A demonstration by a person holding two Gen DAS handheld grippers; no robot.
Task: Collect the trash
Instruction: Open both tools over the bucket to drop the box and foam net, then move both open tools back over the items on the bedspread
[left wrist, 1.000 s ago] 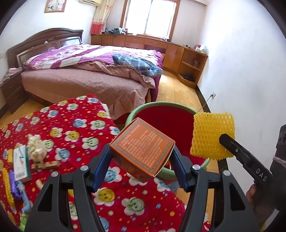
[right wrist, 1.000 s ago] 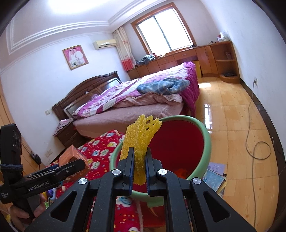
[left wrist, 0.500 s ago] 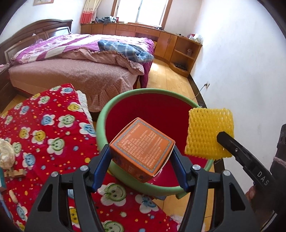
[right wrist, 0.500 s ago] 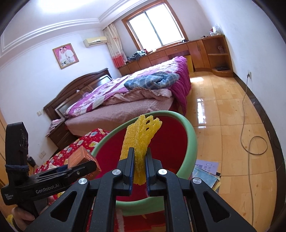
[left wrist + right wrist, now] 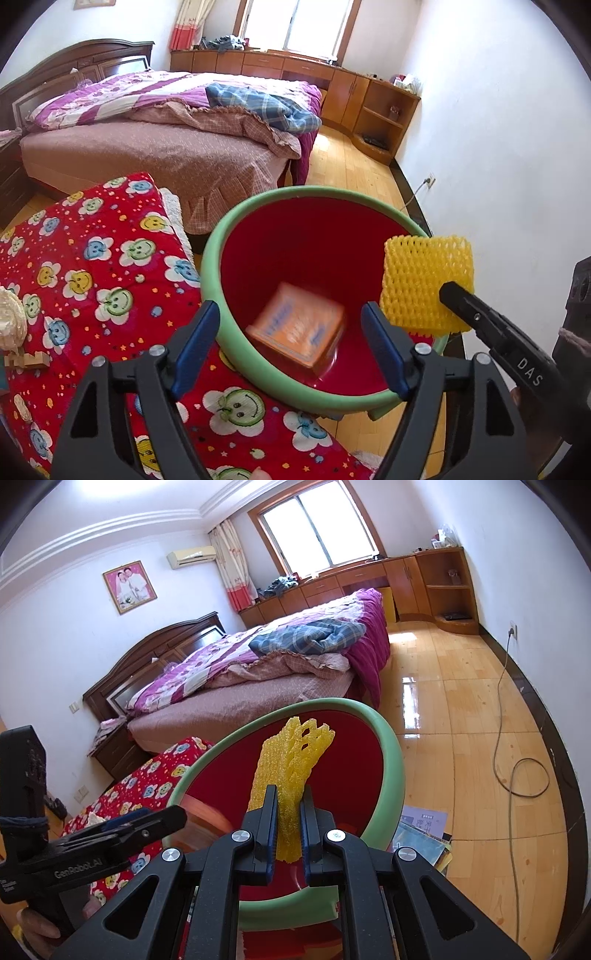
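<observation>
1. Orange box [image 5: 297, 330] inside the red bin [image 5: 258, 373], blurred, tilted, clear of both blue pads; lettering on its top unreadable; whether touching the bin's floor or wall, cannot tell
2. In the right wrist view only an orange smear [image 5: 207, 821] low in the bin, partly hidden behind the left gripper's finger
3. Left gripper [image 5: 290, 345] over the near green rim, jaws opening, nothing between the pads but air above the box
4. Yellow foam net [image 5: 428, 284] pinched flat by the right gripper [image 5: 288, 827], jaws pressed together on its lower part; top of the net fanned out above the bin mouth [image 5: 295, 753]; lower edge hidden between the pads
5. From the left wrist view only one black finger of the right gripper [image 5: 458, 295] visible across the net, the rest cut off at the frame edge
6. Bin's base hidden; rim just beside the red smiley-flower cloth [image 5: 92, 266]
7. On the cloth's left edge a pale crumpled lump [image 5: 11, 317] and a small wooden piece [image 5: 26, 360], both cut off, identity unclear
8. Papers or booklets [image 5: 421, 830] on the wooden floor by the bin, mostly hidden behind its rim
9. Bed [image 5: 155, 147] beyond the cloth, wall cabinets under the window behind
</observation>
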